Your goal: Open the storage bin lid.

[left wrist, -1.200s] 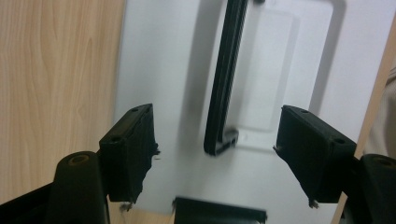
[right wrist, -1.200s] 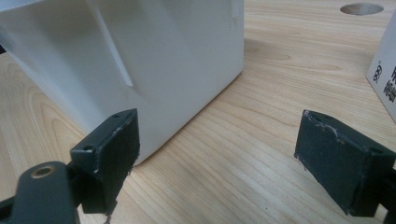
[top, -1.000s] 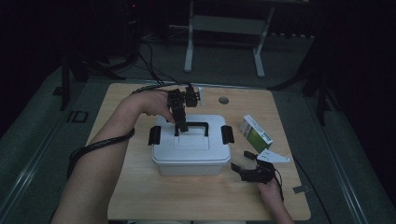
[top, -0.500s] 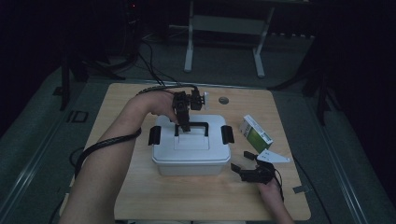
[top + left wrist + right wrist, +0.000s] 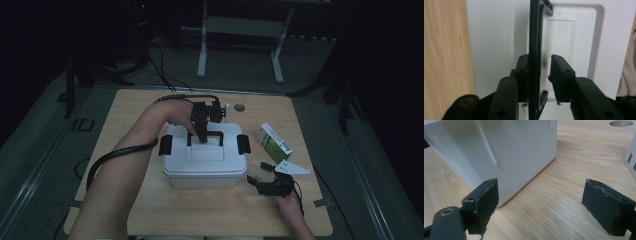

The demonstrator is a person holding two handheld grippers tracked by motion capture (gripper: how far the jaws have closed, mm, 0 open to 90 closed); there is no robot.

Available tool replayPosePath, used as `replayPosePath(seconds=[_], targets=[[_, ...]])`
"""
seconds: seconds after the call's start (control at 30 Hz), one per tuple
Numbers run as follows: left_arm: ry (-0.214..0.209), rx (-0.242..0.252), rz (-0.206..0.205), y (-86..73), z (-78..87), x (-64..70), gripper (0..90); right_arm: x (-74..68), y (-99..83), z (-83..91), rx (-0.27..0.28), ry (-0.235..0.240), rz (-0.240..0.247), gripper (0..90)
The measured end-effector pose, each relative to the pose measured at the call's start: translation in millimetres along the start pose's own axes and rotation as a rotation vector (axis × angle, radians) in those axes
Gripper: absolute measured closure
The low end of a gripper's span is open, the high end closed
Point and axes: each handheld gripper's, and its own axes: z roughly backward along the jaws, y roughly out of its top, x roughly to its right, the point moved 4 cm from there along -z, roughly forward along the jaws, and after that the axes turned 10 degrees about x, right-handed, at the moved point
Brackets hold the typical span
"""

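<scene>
Right gripper fingers: spread wide, nothing between them, held low over the bare wooden table at its near right. One finger sits just beside the near right corner of the white box; whether it touches the wall cannot be told. In the high view this gripper lies just off that corner, with the hand entering from the near edge.

Left gripper fingers: narrow, straddling the black handle on the box lid. One finger lies against the handle bar; a small gap shows between the bar and the other finger, so the bar is not clamped. In the high view this gripper points down onto the handle at the middle of the lid, with the forearm crossing the left side of the table and partly covering the left rear of the box.

The white box stands at the centre of the table, lid on, with a black latch at its left end and another latch at its right end.

To the right of the box, apart from it, lies a green and white carton. Farther back, a round hole is set in the table top near the far edge. Beyond the table stands a grey metal stand on the floor.
</scene>
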Motion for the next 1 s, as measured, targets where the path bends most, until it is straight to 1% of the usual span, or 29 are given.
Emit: replayPosePath(seconds=[0.03,0.1,0.17,0.2,0.23,0.3,0.33,0.4,0.5,0.6,0.67,0.83,0.87,0.9,0.97,1.0], targets=[[0.004,0.0,0.0,0.4,0.1,0.4,69.5,0.1,-0.1,0.0,0.0,0.001,-0.001,13.7],[0.008,-0.013,-0.014,2.2,0.9,0.2,69.5,0.4,0.0,0.1,0.001,0.0,-0.002,13.7],[0.004,-0.015,-0.014,4.2,1.3,0.6,73.0,0.5,0.2,0.1,0.002,0.0,-0.001,13.7],[0.004,-0.016,-0.014,5.1,1.7,1.0,73.1,0.5,0.1,0.1,0.0,0.001,-0.002,13.7],[0.006,-0.016,-0.016,5.4,1.7,0.8,76.6,0.5,0.2,0.2,0.0,0.001,-0.002,13.6],[0.003,-0.021,-0.013,6.3,2.4,1.3,77.1,0.3,0.3,0.3,0.002,0.001,-0.003,13.6],[0.001,-0.026,-0.01,6.5,3.0,1.3,80.7,0.3,0.3,0.3,0.002,0.002,-0.003,13.6],[-0.006,-0.031,-0.004,7.1,3.5,1.8,81.1,0.3,0.2,0.2,0.001,0.002,-0.003,13.7],[-0.006,-0.044,-0.008,8.7,3.2,2.3,82.0,0.4,0.3,0.2,0.001,0.002,-0.003,13.6],[-0.012,-0.043,0.001,9.0,3.1,2.2,82.4,0.3,0.4,0.3,0.002,0.002,-0.004,13.6],[-0.033,-0.039,0.002,8.6,3.2,3.1,83.1,0.4,0.2,0.3,0.002,0.002,-0.004,13.7],[-0.032,-0.036,-0.003,8.4,3.8,4.3,83.9,0.5,0.1,0.2,0.002,0.002,-0.004,13.7],[-0.03,-0.028,-0.008,8.3,4.0,4.3,83.9,0.5,0.1,0.2,0.001,0.003,-0.004,13.7],[-0.031,-0.026,-0.002,7.5,4.1,4.9,83.9,0.5,0.1,0.2,0.002,0.003,-0.005,13.6],[-0.027,-0.019,-0.006,7.0,4.4,5.3,83.9,0.7,0.1,0.3,0.003,0.003,-0.007,13.7],[-0.024,-0.024,-0.006,6.8,4.5,5.7,83.9,0.7,0.1,0.3,0.003,0.003,-0.008,13.7]])
